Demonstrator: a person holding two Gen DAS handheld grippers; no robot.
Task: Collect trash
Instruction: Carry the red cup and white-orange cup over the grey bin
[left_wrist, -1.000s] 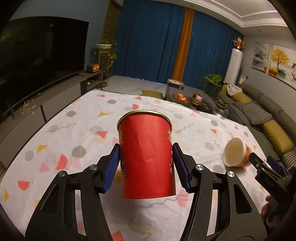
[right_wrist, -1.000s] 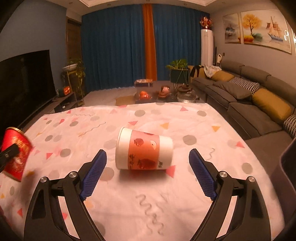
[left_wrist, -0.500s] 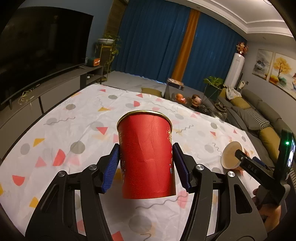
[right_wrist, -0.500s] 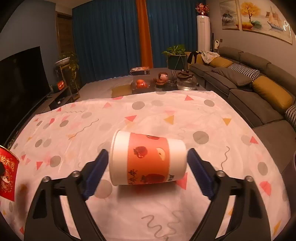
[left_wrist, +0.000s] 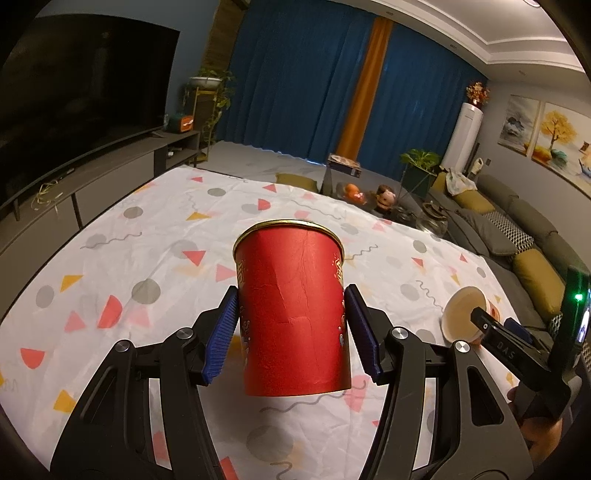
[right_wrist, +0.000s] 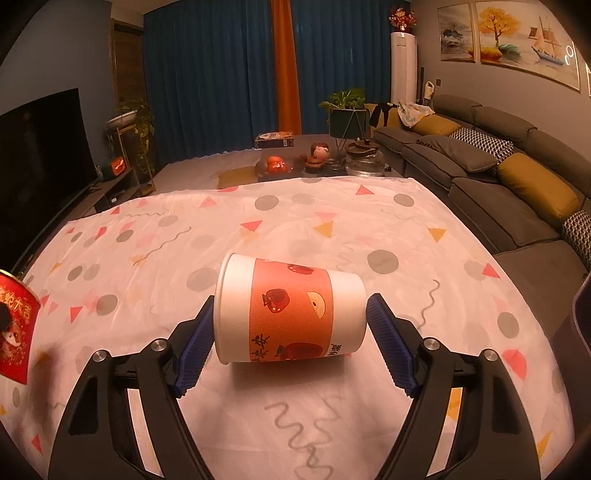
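Note:
A red paper cup (left_wrist: 291, 314) with a gold rim stands upright between my left gripper's (left_wrist: 291, 295) blue pads, which are shut on its sides and hold it off the patterned tablecloth (left_wrist: 147, 258). The same cup shows at the left edge of the right wrist view (right_wrist: 14, 328). A white cup with an orange fruit band (right_wrist: 288, 306) lies on its side across my right gripper (right_wrist: 291, 308). Its rim meets the left pad and its base the right pad. From the left wrist view that cup (left_wrist: 461, 310) shows its open mouth, with a right gripper finger (left_wrist: 495, 332) in front of it.
The white cloth with triangles and dots (right_wrist: 332, 214) covers the whole work surface. A grey sofa with yellow cushions (right_wrist: 480, 166) runs along the right. A TV (left_wrist: 74, 92) on a low cabinet stands at the left. A coffee table with fruit and ornaments (right_wrist: 314, 158) lies beyond the far edge.
My right gripper came forward around the lying cup and its jaws narrowed until the pads met the cup's two ends. The left gripper kept the red cup still.

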